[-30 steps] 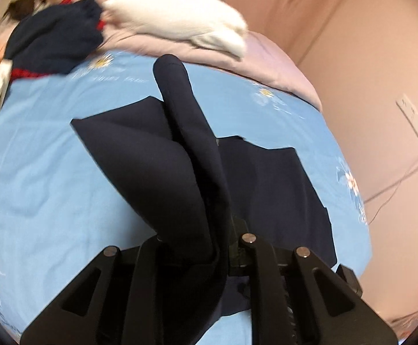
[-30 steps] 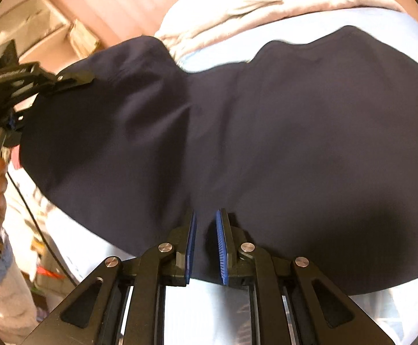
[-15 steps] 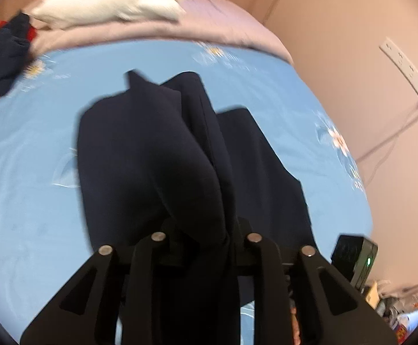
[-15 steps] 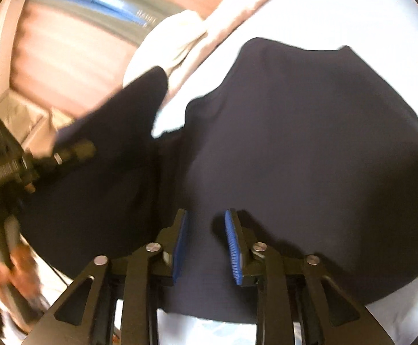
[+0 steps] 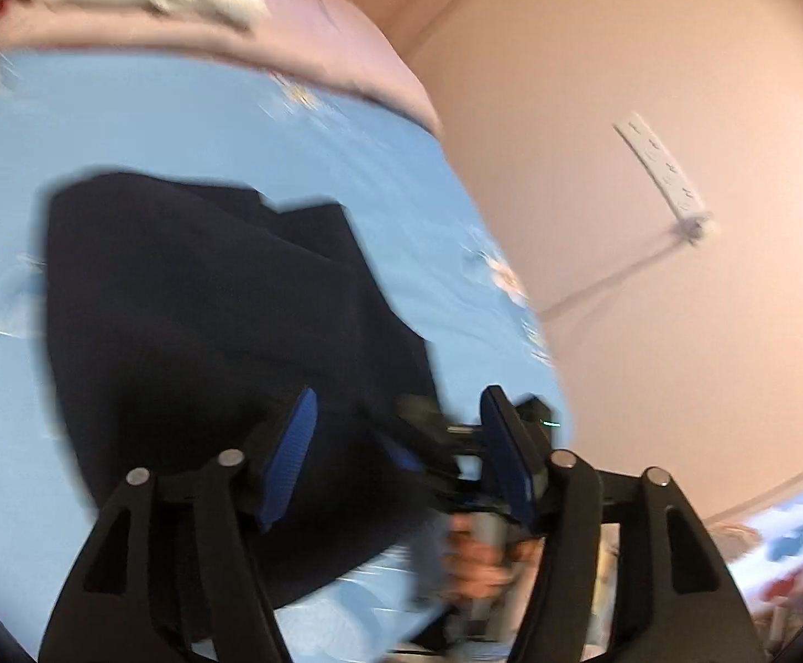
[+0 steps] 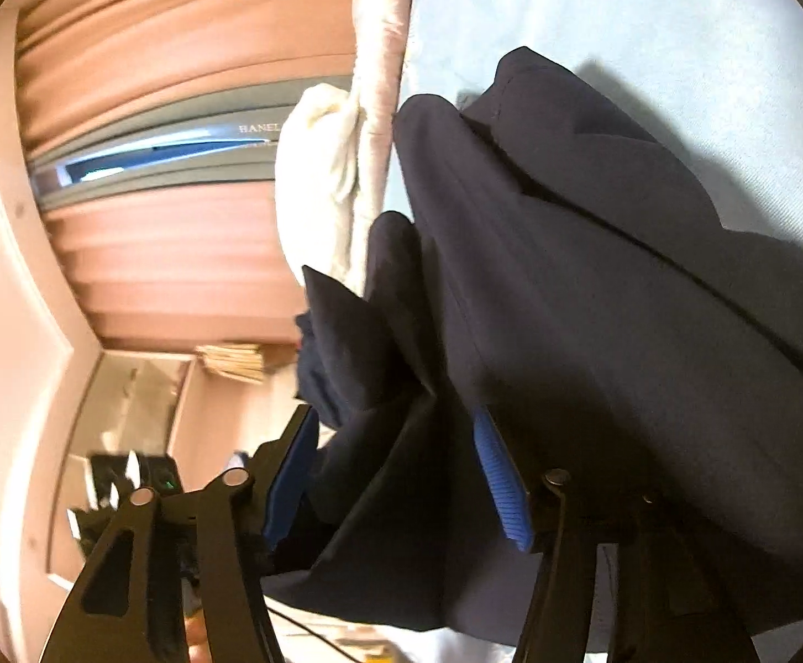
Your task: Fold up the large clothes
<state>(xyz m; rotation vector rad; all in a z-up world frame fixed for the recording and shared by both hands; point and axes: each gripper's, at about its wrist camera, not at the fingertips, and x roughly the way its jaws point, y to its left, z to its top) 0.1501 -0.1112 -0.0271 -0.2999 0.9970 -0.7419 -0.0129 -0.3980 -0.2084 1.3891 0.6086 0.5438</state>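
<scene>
Garment [image 5: 208, 331] lies on bed [image 5: 235, 132]; left gripper [image 5: 395, 456] and right gripper [image 6: 395, 469] just spread, releasing it.

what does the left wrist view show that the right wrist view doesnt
Only the left wrist view shows the power strip on the pink wall, and the right gripper in a hand.

Only the right wrist view shows the curtain, the air conditioner and dark cloth bunched between its own open fingers.

Both show the dark navy garment on the blue sheet, the white pillow and jaws that have just been opening; the left gripper holds nothing.
</scene>
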